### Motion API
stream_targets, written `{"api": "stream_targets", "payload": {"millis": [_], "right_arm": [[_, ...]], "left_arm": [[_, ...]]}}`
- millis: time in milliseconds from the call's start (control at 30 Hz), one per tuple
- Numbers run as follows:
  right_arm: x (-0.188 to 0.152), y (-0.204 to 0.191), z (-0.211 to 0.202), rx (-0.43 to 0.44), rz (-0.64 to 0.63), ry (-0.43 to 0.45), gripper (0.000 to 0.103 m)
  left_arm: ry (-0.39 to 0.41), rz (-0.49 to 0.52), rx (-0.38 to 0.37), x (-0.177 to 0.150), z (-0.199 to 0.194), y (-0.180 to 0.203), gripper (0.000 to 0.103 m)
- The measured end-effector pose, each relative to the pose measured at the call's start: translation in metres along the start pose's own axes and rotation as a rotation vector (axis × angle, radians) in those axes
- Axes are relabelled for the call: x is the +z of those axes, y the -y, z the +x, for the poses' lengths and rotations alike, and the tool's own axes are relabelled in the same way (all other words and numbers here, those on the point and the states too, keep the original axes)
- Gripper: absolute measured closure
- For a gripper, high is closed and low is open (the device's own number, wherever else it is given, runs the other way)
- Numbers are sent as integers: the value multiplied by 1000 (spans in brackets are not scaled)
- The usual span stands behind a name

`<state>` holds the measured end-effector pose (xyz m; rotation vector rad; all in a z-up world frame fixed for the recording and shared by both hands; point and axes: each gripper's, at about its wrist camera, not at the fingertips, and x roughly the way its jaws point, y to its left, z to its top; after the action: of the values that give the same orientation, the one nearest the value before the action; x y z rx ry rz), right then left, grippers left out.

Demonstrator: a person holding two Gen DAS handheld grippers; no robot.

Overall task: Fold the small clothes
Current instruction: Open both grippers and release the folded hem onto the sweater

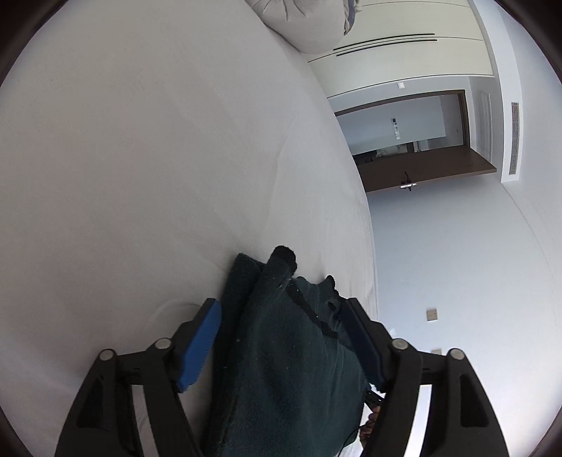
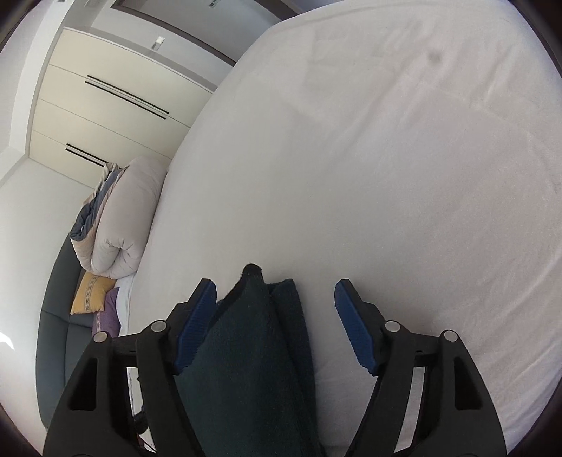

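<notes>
Left hand-held gripper (image 1: pixel 281 337) and right hand-held gripper (image 2: pixel 275 325) both stand spread, blue pads not pressing the folded dark green knitted garment (image 1: pixel 281 369) lying between their fingers on the white-sheeted bed (image 1: pixel 140 158).

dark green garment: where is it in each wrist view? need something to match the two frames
Left wrist: dark green garment at bottom centre, between the left tongs, lying on the white bed sheet.
Right wrist: dark green garment at bottom centre, left of the middle of the right tongs, against the left pad.
Shared landmark: the rolled beige duvet at the bed's edge, before the cream wardrobe.
</notes>
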<state>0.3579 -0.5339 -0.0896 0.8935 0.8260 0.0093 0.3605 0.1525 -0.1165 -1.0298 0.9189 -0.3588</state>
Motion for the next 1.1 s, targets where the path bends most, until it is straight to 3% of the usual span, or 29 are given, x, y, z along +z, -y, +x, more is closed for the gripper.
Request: {"api": "stream_targets", "payload": {"millis": [233,367,433,567,633,733,867,1033,1100], "right_arm": [[-36,-43,-29,-9,-190,17,34],[-69,-70,-30,-64,-332,6,34],[-85,-74,-21,-140,-389,-9,34],[-98,-40,-6,-250,-329,-51,36],[-104,-30,-16,-226,-308,-18,36],[-107,-25,-31,-271,-255,23,36],[-121,-48,-46,-66,-271,43,36],[-161,-72,-11,216,-236,-170,36],[-187,-85,13,254,-233,-252,36]], "left_arm": [[75,227,76,-47,-37,30,27],[87,354,134,-71,-38,34,27],[67,399,168,-78,-30,29,27],[-28,436,250,-86,-7,11,29],[-18,455,263,-89,-9,9,30],[7,454,267,-88,-16,13,30],[25,494,299,-96,-19,19,30],[40,623,314,-116,-18,42,30],[42,706,308,-130,-16,58,30]]}}
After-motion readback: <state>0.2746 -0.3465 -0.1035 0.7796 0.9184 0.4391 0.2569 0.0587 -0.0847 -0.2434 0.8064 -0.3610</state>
